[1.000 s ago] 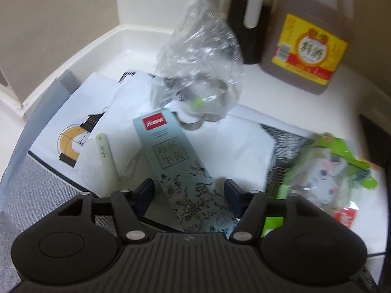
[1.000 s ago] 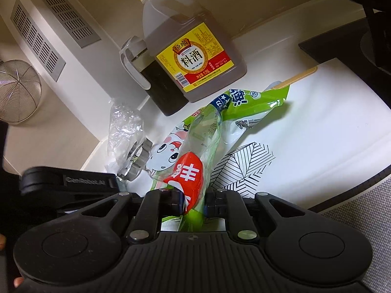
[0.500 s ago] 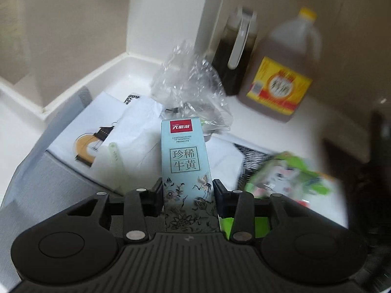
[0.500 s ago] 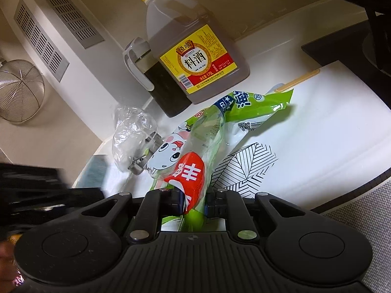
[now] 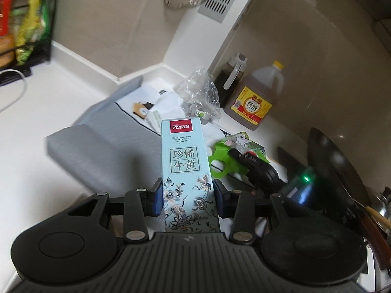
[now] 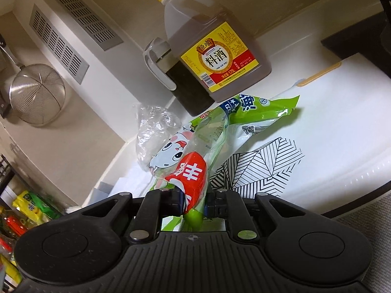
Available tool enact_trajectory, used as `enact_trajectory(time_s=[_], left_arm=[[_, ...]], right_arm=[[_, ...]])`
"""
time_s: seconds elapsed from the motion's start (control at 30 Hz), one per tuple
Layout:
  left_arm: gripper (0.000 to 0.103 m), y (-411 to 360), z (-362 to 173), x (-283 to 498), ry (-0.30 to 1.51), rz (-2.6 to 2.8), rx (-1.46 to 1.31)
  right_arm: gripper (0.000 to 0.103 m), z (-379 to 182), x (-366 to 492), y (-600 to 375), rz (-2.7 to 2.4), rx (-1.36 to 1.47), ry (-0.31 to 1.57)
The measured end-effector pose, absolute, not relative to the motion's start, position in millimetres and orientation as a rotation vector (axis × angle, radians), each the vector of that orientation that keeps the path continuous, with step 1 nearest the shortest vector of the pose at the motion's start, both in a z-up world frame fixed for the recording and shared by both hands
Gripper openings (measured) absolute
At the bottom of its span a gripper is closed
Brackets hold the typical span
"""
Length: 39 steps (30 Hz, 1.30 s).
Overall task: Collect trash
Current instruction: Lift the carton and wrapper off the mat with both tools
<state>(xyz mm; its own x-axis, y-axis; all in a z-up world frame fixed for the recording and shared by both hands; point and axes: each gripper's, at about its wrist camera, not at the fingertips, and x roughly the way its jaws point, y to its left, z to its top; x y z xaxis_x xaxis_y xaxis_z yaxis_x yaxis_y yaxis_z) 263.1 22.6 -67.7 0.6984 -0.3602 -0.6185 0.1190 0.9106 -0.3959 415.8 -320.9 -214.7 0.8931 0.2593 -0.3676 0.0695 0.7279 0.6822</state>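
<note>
My left gripper [image 5: 187,199] is shut on a pale blue toothpaste box [image 5: 184,161] and holds it well above the counter. My right gripper [image 6: 194,204] is shut on a green snack wrapper [image 6: 220,136] with a red patch, lifted a little off the mat; the wrapper [image 5: 227,157] and right gripper also show in the left wrist view. A crumpled clear plastic bag [image 5: 201,95] lies on the mat near the wall and shows in the right wrist view [image 6: 154,131]. A small pale green tube [image 5: 156,117] lies on white paper.
A large cooking wine jug [image 6: 212,48] and a dark oil bottle [image 5: 229,78] stand by the wall. A patterned white mat [image 6: 305,146] and a grey mat [image 5: 110,146] cover the counter. A black wok [image 5: 337,171] is right; a rack [image 5: 27,24] far left; a strainer [image 6: 36,95] hangs.
My left gripper closed on the toothpaste box and lifted it up and back from the mat. My right gripper kept hold of the green wrapper and rose slightly.
</note>
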Motion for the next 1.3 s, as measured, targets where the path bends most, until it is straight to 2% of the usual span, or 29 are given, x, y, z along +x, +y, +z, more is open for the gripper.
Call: enact_trajectory(time_s=[0.33,0.7,1.0,1.3], left_arm=[[0.045,56,-39,164,0.63,-0.316,-0.357],[0.045,70,-38,70,0.555,-0.373,-0.336],[0.045,88,-53,22,0.534,-0.325,-0.322],[0.045,96,-92,4,0.584,-0.194,-0.258]], right_arm=[[0.015,-159,301,-321,0.246,0.576,0.383],[0.015,-109,152,-308,0.511,0.376,0.255],[0.015,-115,96,-258,0.647,0.216,0.321],[0.015,-152,76,-215,0.709,0.11,0.475]])
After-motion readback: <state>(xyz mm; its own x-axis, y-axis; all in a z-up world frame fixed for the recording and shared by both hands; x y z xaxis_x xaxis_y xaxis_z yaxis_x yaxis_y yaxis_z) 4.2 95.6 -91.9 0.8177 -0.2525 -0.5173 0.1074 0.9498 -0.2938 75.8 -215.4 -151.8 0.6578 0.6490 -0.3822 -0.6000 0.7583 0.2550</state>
